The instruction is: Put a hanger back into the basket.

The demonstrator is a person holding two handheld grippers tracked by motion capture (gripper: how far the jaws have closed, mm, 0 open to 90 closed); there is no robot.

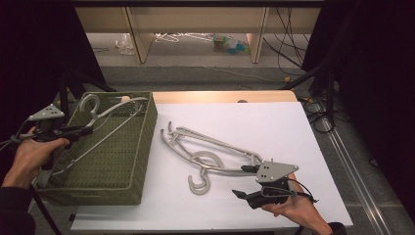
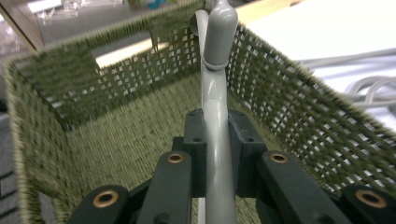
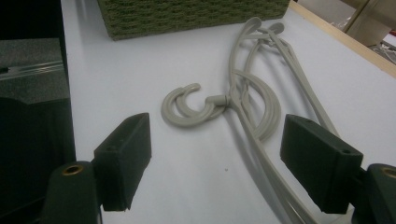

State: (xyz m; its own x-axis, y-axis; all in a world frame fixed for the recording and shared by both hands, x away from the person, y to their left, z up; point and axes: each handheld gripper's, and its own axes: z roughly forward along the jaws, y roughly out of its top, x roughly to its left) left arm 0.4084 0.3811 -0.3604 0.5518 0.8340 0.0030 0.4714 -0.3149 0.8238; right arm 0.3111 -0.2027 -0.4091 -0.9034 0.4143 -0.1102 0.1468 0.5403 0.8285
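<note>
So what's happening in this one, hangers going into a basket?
Yes. A person works with a gripper in each hand. The left gripper is shut on a grey plastic hanger, holding it in the green woven basket at the left of the table. The right gripper is open just above the white tabletop, its fingers either side of the hangers on the table, not gripping them.

Ahead of our right tool (image 3: 217,154) lies bare table (image 3: 140,70) up to the tangled hangers (image 3: 252,102), which cross toward its right jaw. Around our left tool (image 2: 215,140), the basket (image 2: 299,107) walls close in on each side.
</note>
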